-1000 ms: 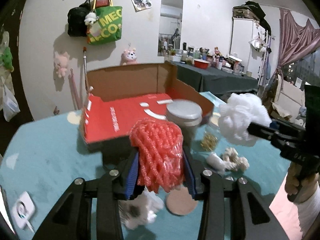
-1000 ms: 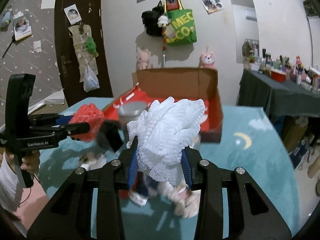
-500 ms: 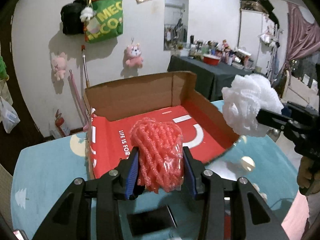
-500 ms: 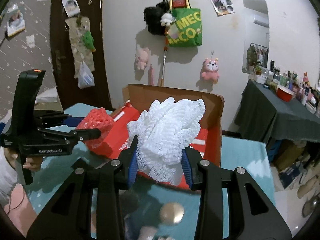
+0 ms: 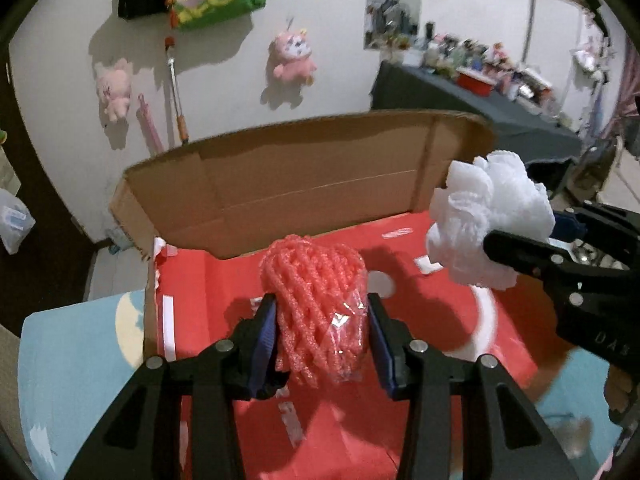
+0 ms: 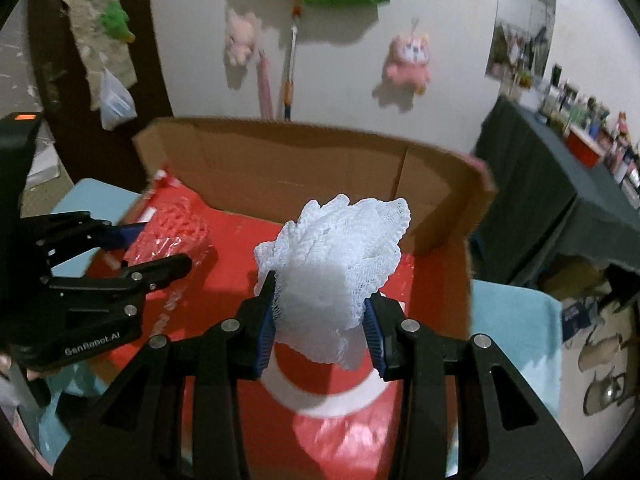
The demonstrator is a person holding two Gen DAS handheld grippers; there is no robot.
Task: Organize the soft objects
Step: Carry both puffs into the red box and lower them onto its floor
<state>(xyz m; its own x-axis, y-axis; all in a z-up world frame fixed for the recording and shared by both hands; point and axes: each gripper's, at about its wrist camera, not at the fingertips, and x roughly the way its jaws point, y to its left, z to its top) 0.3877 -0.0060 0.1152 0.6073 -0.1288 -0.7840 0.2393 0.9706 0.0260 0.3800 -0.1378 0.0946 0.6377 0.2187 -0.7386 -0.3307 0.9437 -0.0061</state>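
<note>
A red foam net (image 5: 318, 316) is being gripped between the closed-in jaws of the left gripper (image 5: 320, 340) at lower centre of the left view, and is being held above the red floor of the open box (image 5: 304, 184). A white mesh puff (image 6: 336, 276) is being clamped likewise by the right gripper (image 6: 320, 336) at lower centre of the right view, over the white ring printed on the box floor; in the left view the same puff (image 5: 490, 220) is being shown at right of frame, near the box's right wall. The step in hand is being judged as placing both items in the box. For a good placement, each item is best being lowered until it is resting on the floor before the jaws are being opened, with the two kept apart so neither is being dragged out on withdrawal; both are light and springy, so a slow release is being advised. Against the frame half a second ago, the box is being seen larger and lower in both views, and both items are now being held over its interior rather than short of its near edge. The blue table cover (image 5: 76, 360) is being left visible only at lower left.
</note>
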